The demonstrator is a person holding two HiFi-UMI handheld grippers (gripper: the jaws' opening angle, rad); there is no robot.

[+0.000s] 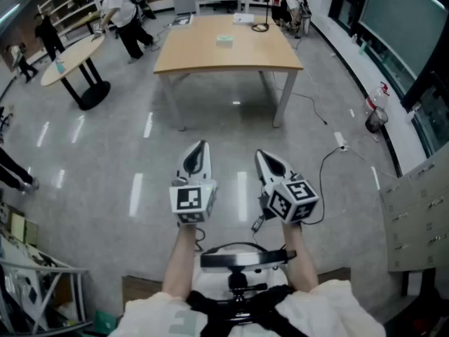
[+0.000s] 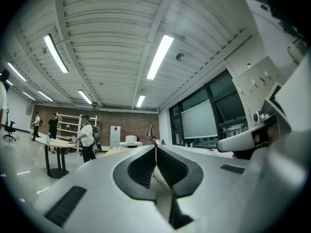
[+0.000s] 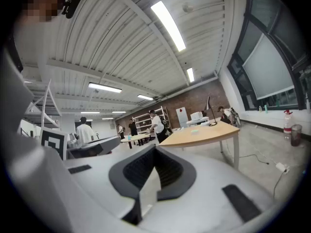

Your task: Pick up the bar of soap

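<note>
The bar of soap [image 1: 224, 38] is a small pale green block lying toward the far side of a wooden table [image 1: 210, 58], well ahead of me. In the right gripper view the soap [image 3: 195, 130] shows as a faint green spot on that tabletop [image 3: 209, 135]. My left gripper [image 1: 200, 147] and right gripper [image 1: 261, 154] are held level side by side over the bare floor, short of the table. Both are shut with nothing between the jaws. The left gripper [image 2: 155, 149] and right gripper [image 3: 155, 152] show their jaws meeting in their own views.
A round table [image 1: 70, 58] stands at the far left with several people near it. A black cable [image 1: 330, 163] and power strip [image 1: 342, 142] lie on the floor at right, by a small bin [image 1: 376, 118] and grey cabinets [image 1: 421, 209]. Papers [image 1: 243, 18] lie at the table's far end.
</note>
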